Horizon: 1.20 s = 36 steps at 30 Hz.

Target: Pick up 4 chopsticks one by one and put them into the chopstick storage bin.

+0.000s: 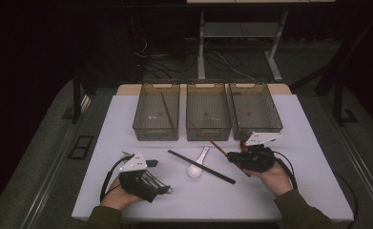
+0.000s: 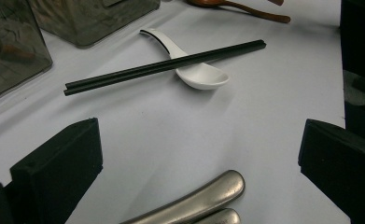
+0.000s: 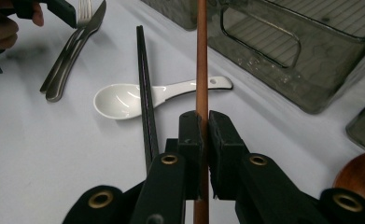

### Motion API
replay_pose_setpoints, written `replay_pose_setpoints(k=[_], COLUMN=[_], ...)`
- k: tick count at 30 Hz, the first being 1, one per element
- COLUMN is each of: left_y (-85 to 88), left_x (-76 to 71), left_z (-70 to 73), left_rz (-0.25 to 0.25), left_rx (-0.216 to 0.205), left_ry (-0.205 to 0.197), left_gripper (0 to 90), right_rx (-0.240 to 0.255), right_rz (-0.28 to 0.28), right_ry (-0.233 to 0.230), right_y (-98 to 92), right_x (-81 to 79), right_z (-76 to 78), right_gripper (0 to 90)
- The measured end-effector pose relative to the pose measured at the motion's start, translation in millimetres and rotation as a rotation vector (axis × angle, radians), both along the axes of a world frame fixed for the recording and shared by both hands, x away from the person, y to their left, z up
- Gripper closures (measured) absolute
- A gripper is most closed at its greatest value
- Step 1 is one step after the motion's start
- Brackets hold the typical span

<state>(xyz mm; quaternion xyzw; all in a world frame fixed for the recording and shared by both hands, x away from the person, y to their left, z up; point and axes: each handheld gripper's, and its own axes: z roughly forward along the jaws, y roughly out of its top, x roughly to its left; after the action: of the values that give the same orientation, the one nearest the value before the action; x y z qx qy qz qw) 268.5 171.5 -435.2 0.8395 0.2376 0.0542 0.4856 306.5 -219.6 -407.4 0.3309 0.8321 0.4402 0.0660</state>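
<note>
Right hand-held gripper [image 3: 201, 135] clamped on brown chopstick [image 3: 201, 56], just right of spoon [image 3: 124, 99]. Left hand-held gripper [image 2: 199, 158] wide, idle. Lift level, clear bin [image 1: 256, 110] rim, then release inside.

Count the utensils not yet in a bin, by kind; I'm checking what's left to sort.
Black chopsticks: 2
Brown chopstick, clamped in the right gripper: 1
White spoon: 1
Wooden spoon: 1
Fork: 1
Knife: 1
Total: 7
</note>
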Motion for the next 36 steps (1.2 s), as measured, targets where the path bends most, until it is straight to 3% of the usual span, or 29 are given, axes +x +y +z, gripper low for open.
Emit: replay_pose_setpoints(k=[27,36], left_y=[-1.1,-1.1], left_x=[-0.3,-0.5], left_z=[-0.6,-0.4], left_rz=[0.003,0.004], left_rx=[-0.009,-0.011], left_ry=[0.004,0.003], left_gripper=[0.0,0.0], right_rx=[0.076,0.125], right_rz=[-0.005,-0.049], right_ry=[-0.038,-0.038], right_y=[29.2,46.6], right_x=[26.9,42.3], right_z=[12.2,12.8], right_gripper=[84.3,84.2])
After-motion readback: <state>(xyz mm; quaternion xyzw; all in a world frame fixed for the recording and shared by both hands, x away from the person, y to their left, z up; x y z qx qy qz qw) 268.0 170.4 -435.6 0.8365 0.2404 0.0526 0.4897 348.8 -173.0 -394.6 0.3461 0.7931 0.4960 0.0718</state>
